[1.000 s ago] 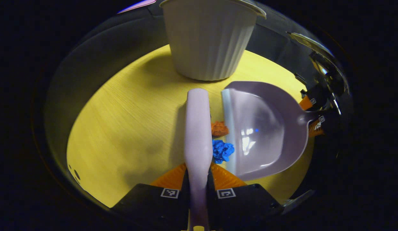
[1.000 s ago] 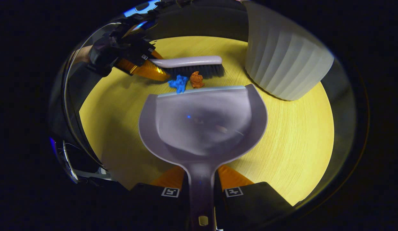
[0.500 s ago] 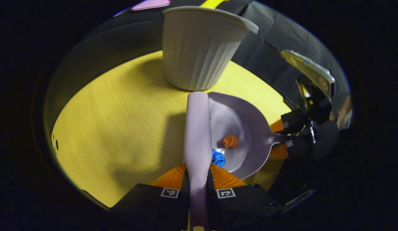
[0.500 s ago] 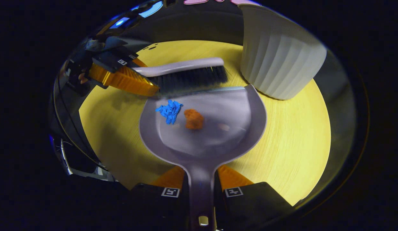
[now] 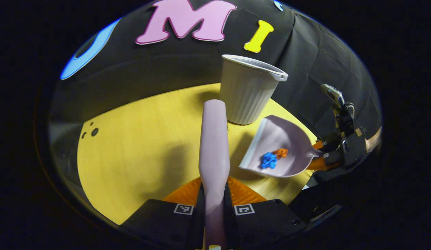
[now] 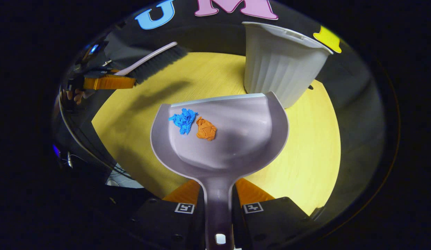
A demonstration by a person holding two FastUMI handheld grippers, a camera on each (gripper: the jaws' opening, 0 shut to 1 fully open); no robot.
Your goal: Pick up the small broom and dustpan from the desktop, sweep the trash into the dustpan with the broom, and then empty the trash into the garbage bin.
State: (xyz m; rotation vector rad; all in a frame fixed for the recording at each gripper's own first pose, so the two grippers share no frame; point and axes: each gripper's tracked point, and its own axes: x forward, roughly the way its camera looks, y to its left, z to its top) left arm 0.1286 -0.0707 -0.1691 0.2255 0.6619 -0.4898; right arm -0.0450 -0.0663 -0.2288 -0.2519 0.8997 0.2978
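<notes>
My left gripper [image 5: 214, 189] is shut on the pale lilac broom [image 5: 214, 146], whose back runs straight ahead of me above the yellow table. In the right gripper view the broom [image 6: 153, 62] hangs at the far left, bristles down, clear of the tabletop. My right gripper [image 6: 218, 194] is shut on the handle of the lilac dustpan [image 6: 236, 139], held off the table. A blue paper scrap [image 6: 183, 119] and an orange one [image 6: 205, 128] lie inside the pan. The left gripper view shows the dustpan [image 5: 288, 146] to the right, tilted, with the blue scrap [image 5: 269, 160] and the orange scrap [image 5: 281, 152] in it.
A white ribbed garbage bin [image 6: 279, 62] stands upright on the yellow round table [image 6: 306, 156] just beyond the dustpan's lip. The same bin [image 5: 246, 90] sits ahead and right of the broom, and the table [image 5: 132, 146] lies below it. A hand [image 6: 76, 95] holds the far gripper.
The broom pushed both scraps into the dustpan, then rose and drew away to the left. The dustpan lifted off the table with the scraps inside. Both views have pulled back from the table.
</notes>
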